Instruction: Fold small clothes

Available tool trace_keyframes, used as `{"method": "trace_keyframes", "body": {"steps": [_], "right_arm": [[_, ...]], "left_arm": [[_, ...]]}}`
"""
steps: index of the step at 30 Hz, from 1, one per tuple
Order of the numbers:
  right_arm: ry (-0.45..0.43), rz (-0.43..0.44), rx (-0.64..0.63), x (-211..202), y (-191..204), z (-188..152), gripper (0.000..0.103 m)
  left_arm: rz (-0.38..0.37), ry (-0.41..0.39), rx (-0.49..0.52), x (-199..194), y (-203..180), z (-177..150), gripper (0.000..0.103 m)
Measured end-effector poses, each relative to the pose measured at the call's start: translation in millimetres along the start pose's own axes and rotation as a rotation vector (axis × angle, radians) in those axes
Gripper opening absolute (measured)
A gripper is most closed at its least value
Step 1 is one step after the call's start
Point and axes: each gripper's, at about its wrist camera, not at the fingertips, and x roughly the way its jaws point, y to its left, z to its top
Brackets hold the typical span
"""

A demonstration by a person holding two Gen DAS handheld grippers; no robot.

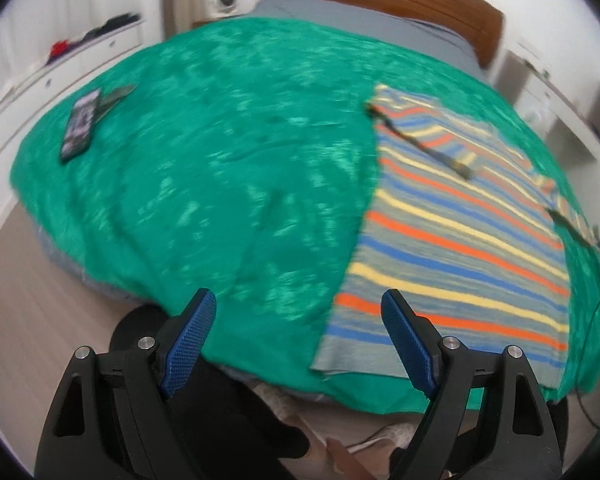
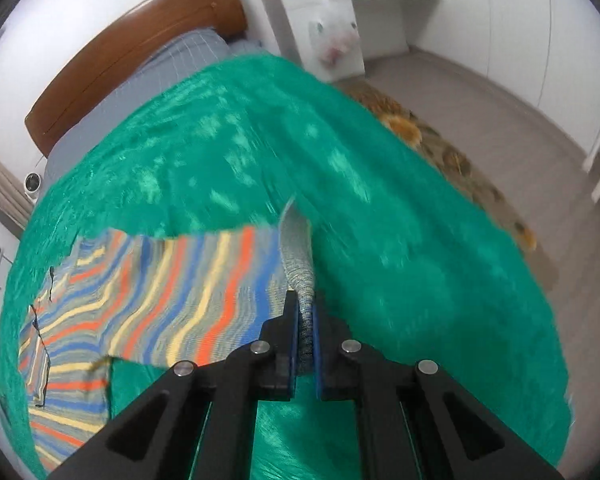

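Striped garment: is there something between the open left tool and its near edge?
Nothing visible. The left tool hangs open above the green blanket, with the striped garment just beyond its right finger. The phone lies far off to the left.

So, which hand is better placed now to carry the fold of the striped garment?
Probably the right. Its tongs are shut on the striped garment's grey hem, already lifted off the green bedspread. The left tongs are open and hold nothing.
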Motion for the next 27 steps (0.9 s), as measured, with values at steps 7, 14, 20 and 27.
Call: {"method": "trace_keyframes", "body": {"steps": [7,14,20,27], "right_arm": [[0.026,0.006,0.095,16.3,-21.3,-22.4,0.005],[-0.032,-0.005,0.085,-15.5,-28.2,-20.8,0.014],[-0.017,0.147,-0.052,-11.3,8.1,-32.2,0.039],[-0.051,0.055,-0.039,-23.7,-1.3,-67.1,0.033]], "left_arm": [[0.044,-0.007,0.055,-5.4,-5.2,-1.6,0.086],[0.084,0.013,0.011,5.6,19.5,7.4,0.086],[0.01,-0.029,0.141,15.3,-24.2,49.8,0.086],[-0.138,-0.113,0.538,30.2,-143.1,109.8,0.09]]}}
